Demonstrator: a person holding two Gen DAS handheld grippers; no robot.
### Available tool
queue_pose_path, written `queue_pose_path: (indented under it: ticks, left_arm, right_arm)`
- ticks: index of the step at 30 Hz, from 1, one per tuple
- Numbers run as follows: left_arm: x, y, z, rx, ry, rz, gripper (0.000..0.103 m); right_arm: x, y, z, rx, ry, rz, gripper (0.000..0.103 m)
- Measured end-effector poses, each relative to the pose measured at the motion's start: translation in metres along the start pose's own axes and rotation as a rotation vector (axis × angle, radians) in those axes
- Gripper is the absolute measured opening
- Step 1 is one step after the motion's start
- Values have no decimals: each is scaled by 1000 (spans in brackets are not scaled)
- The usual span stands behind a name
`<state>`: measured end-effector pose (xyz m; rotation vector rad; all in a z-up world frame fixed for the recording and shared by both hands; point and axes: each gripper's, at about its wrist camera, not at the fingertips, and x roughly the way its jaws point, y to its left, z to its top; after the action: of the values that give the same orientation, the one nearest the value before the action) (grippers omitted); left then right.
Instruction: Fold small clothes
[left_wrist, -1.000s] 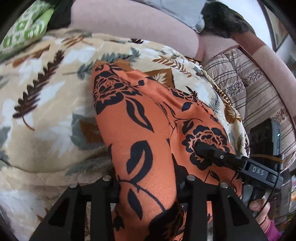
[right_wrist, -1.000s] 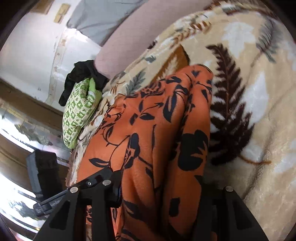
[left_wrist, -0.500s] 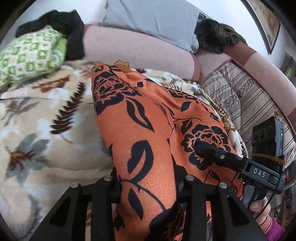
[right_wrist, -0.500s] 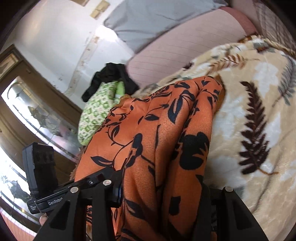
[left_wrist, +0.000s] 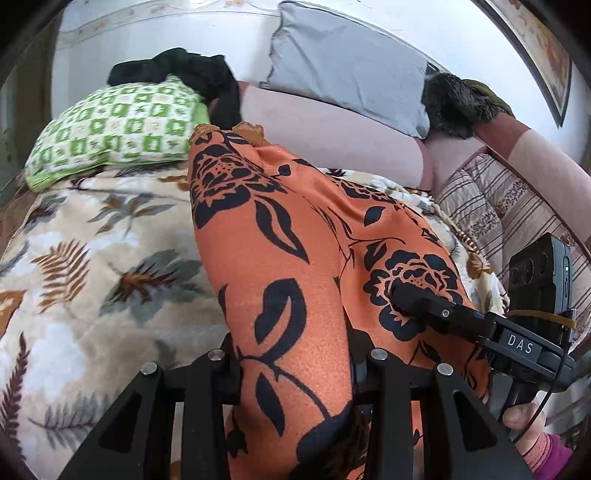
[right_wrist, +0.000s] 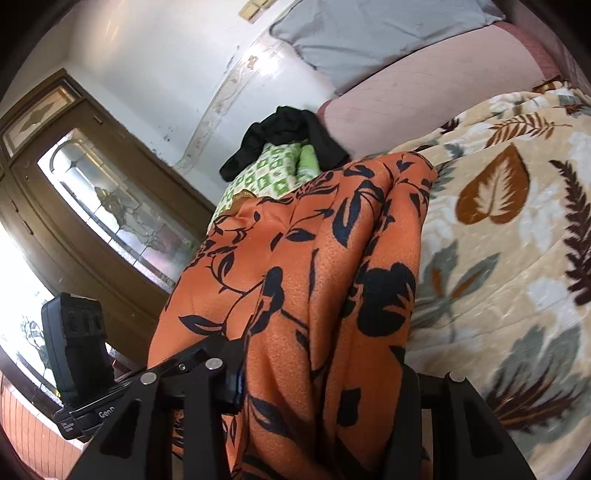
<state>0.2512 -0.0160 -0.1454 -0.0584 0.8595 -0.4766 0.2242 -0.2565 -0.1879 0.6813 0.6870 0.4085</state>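
Note:
An orange garment with black flowers (left_wrist: 280, 266) is stretched between both grippers above a leaf-patterned blanket (left_wrist: 92, 258). My left gripper (left_wrist: 295, 373) is shut on one edge of it, cloth bunched between its jaws. My right gripper (right_wrist: 317, 380) is shut on the other edge (right_wrist: 295, 295). The right gripper also shows at the right of the left wrist view (left_wrist: 424, 306), pinching the cloth. The left gripper shows at the lower left of the right wrist view (right_wrist: 177, 369). The garment's far end hangs toward the sofa back.
A green checked pillow (left_wrist: 110, 129) with a black garment (left_wrist: 184, 70) on it lies at the back left. A grey cushion (left_wrist: 343, 62) leans on the pink sofa back (left_wrist: 332, 136). A striped cover (left_wrist: 498, 206) is at right. A wooden door (right_wrist: 74, 206) stands left.
Both grippers have lifted and tilted up with the garment held. The views now show the sofa back, pillows and wall instead of mostly blanket.

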Motion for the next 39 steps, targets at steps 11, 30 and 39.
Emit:
queue_pose_path:
  ticks: [11, 30, 39]
  left_arm:
    - [21, 30, -24, -36, 81, 50, 39]
    - [-43, 7, -56, 22, 4, 509, 74]
    - [-145, -28, -42, 37, -190, 539, 80]
  right_arm:
    - [40, 5, -30, -11, 82, -37, 46]
    - [17, 7, -48, -108, 150, -336, 64]
    - [-80, 105, -66, -323, -54, -296, 64]
